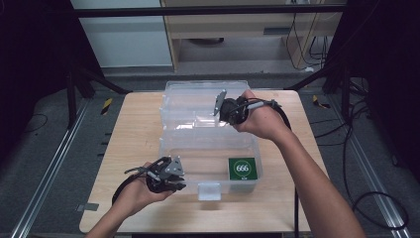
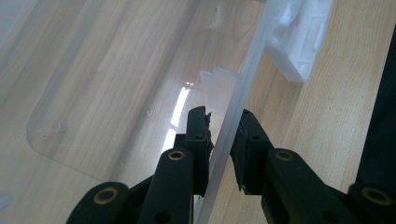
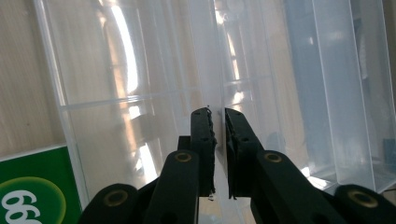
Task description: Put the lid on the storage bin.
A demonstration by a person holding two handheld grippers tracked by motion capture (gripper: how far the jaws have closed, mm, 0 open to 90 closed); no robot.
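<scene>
Wooden surface [image 1: 133,148] carries clear box [image 1: 210,148], lid [image 1: 198,101] thrown open toward far side. Green card [image 1: 242,168] marked 666 lies inside box, near right corner. White latch [image 1: 209,191] on box's near wall. Left hand-held gripper [image 2: 223,128] at box's near left corner, jaws pinching thin box wall. Right hand-held gripper [image 3: 218,126] over far edge of box by lid, jaws almost together on clear plastic edge.

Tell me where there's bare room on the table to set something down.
Free: the light wooden tabletop left of the clear plastic storage box, and the strip along its right edge. Inside the box, the floor left of the green 666 packet is bare. The middle is crowded by both tongs.
</scene>
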